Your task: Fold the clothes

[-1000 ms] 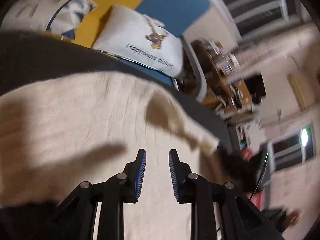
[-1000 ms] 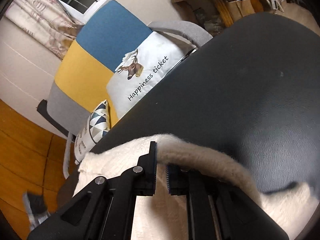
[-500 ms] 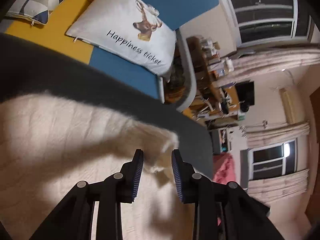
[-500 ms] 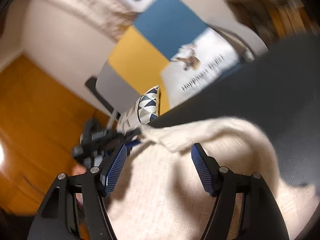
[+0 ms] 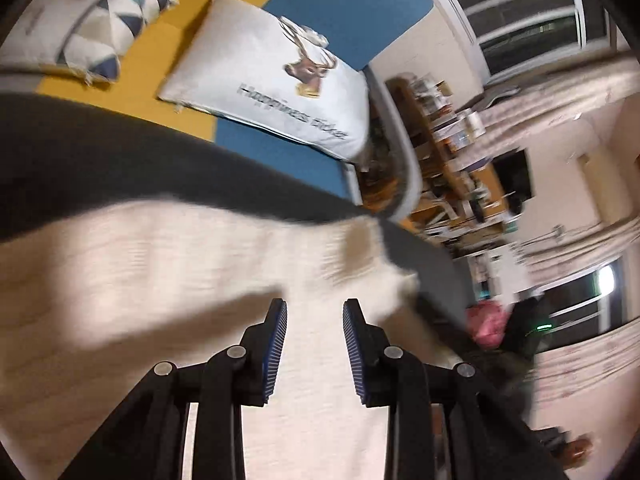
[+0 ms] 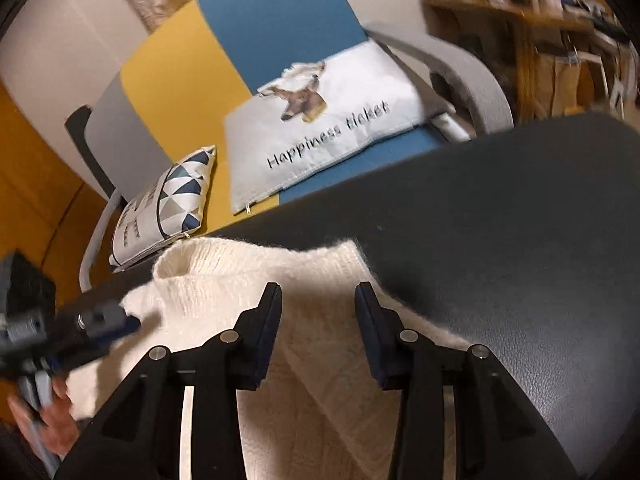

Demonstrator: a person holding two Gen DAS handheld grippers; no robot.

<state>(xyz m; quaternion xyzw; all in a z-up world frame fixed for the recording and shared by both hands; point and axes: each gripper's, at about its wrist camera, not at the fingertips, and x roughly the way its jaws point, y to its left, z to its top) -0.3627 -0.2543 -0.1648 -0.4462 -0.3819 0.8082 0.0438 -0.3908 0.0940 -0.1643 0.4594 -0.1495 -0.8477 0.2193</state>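
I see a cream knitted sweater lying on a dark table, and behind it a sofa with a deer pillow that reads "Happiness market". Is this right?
Not quite. The deer pillow reads "Happiness ticket", as the right wrist view shows. The rest holds: the cream knitted sweater lies on the dark table, with the sofa behind.

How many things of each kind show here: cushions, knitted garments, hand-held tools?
Cushions: 2, the deer cushion and the triangle cushion
Knitted garments: 1, the cream sweater
Tools: 2, the right tool and the left tool
Total: 5
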